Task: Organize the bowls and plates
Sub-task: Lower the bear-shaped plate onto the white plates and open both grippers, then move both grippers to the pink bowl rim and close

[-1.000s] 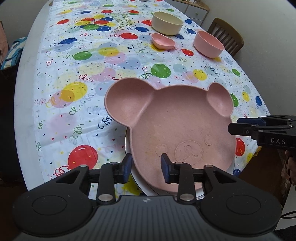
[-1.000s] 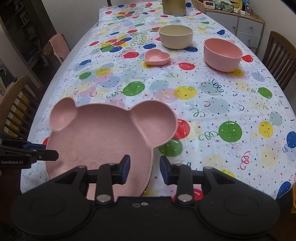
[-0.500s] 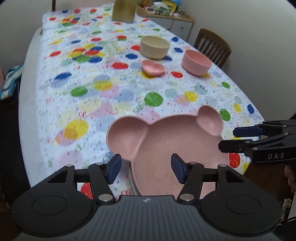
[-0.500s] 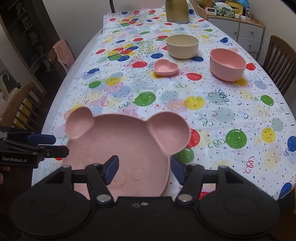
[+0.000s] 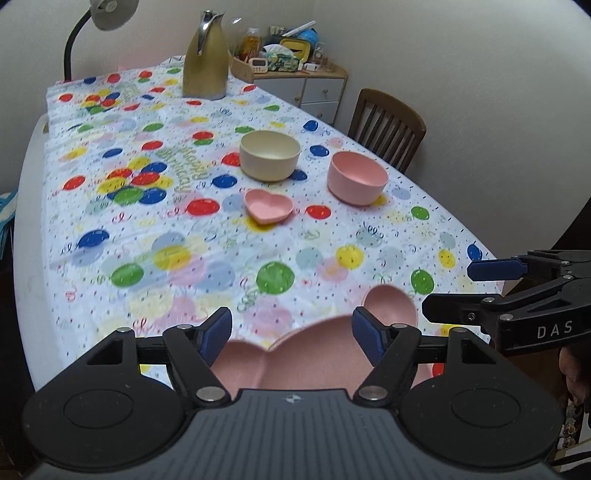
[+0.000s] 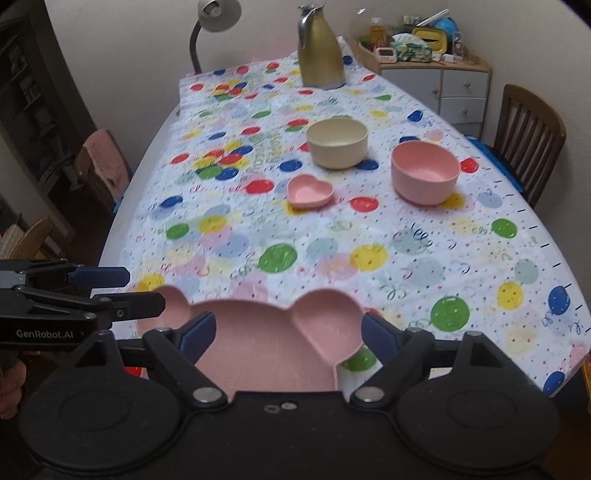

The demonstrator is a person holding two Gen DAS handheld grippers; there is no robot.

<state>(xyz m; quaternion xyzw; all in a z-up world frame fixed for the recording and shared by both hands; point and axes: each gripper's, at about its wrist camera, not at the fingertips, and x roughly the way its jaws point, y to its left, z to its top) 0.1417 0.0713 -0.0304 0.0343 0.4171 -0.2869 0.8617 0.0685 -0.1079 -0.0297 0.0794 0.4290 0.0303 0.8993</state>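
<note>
Dining room w/ pale walls; long bench (image 6: 122, 221) covered by a balloon-print cloth (image 6: 406, 258). Far end: gold jug (image 6: 320, 51) and a desk lamp (image 6: 218, 14). Wooden chair (image 6: 528, 136) on the right side, a drawer unit (image 6: 458, 92) behind it.

Task items, current positions:
- Bear-shaped plate (image 6: 266, 339): pink, flat at the near edge of the bench, ears pointing away from the cameras. Left wrist view shows only its upper part (image 5: 314, 354). Whether it sits on another plate cannot be told here.
- Cream bowl (image 6: 338, 144): upright, mid-bench.
- Pink bowl (image 6: 424, 177): upright, right of the cream bowl, apart from it.
- Heart dish (image 6: 309, 190): small, pink, in front of the cream bowl, not touching either bowl.

Jaw state:
- Left gripper (image 5: 291, 336): jaws wide, have just been opening. Nothing pressed between the pads; plate lies below.
- Right gripper (image 6: 286, 332): jaws wide, have just been opening. Nothing held; plate lies below.

Progress (judgement): bear plate appears placed and released at the near edge, so that step looks done. Remaining: both bowls and the heart dish stand separate, not yet nested or grouped. Likely approx. one third complete or less. Next target probably one of the bowls; reach needed across the bench.
</note>
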